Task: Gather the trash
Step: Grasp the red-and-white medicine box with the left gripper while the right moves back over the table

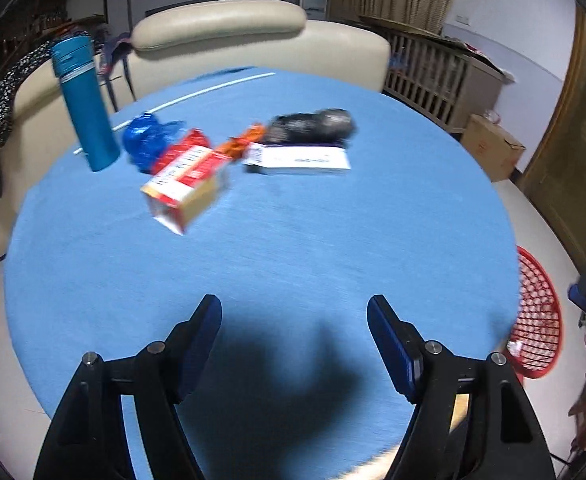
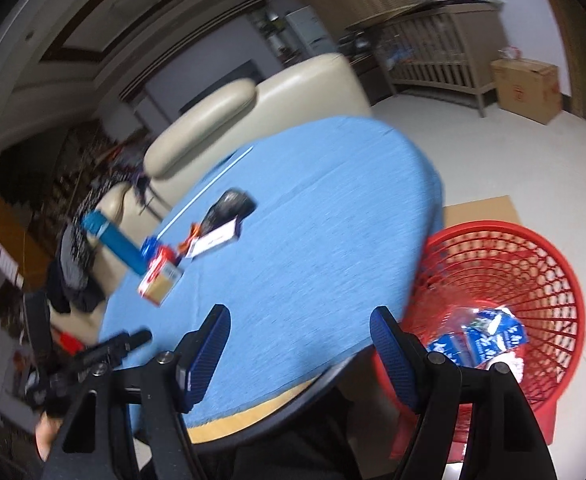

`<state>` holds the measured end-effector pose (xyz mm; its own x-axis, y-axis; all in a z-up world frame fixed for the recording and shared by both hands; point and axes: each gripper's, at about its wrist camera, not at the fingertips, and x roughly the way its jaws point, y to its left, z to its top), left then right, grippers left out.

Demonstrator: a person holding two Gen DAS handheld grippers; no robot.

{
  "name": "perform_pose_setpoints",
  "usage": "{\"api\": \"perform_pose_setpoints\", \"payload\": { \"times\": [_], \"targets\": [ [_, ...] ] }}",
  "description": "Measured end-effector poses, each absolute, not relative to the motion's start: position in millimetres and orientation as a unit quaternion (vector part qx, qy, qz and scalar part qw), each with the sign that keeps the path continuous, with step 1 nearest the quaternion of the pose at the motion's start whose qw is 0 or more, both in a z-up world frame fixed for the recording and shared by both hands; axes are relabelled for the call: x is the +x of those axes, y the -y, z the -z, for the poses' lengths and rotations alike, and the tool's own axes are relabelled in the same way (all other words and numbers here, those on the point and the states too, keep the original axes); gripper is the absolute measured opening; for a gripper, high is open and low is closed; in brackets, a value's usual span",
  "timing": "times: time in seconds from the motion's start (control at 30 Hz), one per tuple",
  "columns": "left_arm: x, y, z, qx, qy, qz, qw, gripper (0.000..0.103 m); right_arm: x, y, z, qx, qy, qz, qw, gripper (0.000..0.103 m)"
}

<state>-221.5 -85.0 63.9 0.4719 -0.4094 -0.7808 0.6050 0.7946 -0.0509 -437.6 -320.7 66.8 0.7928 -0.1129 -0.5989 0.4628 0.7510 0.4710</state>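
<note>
On the round blue table (image 1: 293, 248) lie a red and white carton (image 1: 185, 178), a crumpled blue wrapper (image 1: 147, 140), an orange wrapper (image 1: 241, 142), a black crumpled bag (image 1: 313, 126) and a white flat box (image 1: 299, 158). My left gripper (image 1: 293, 312) hovers open over the near table, nothing between its fingers. My right gripper (image 2: 299, 320) is open and holds nothing over the table's near edge, beside the red mesh basket (image 2: 533, 264), which holds blue and white wrappers (image 2: 481, 338). The same trash pile, led by the carton (image 2: 159, 278), shows far off in the right wrist view.
A tall teal bottle (image 1: 83, 100) stands at the table's left. A cream sofa (image 1: 229, 36) backs the table. A wooden crib (image 1: 437, 76) and a cardboard box (image 1: 493, 148) stand at the right. The other gripper's handle (image 2: 93, 356) shows at the lower left of the right wrist view.
</note>
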Motion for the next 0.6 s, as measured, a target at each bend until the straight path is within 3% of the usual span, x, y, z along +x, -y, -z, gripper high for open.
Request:
{"api": "perform_pose_setpoints", "payload": {
  "times": [0.6],
  "targets": [
    [-79.2, 83.7, -56.4, 0.146, -0.44, 0.309, 0.83, 0.078, -380.3, 304.8, -43.4, 0.291, -0.352, 0.136, 0.879, 0.076]
  ]
}}
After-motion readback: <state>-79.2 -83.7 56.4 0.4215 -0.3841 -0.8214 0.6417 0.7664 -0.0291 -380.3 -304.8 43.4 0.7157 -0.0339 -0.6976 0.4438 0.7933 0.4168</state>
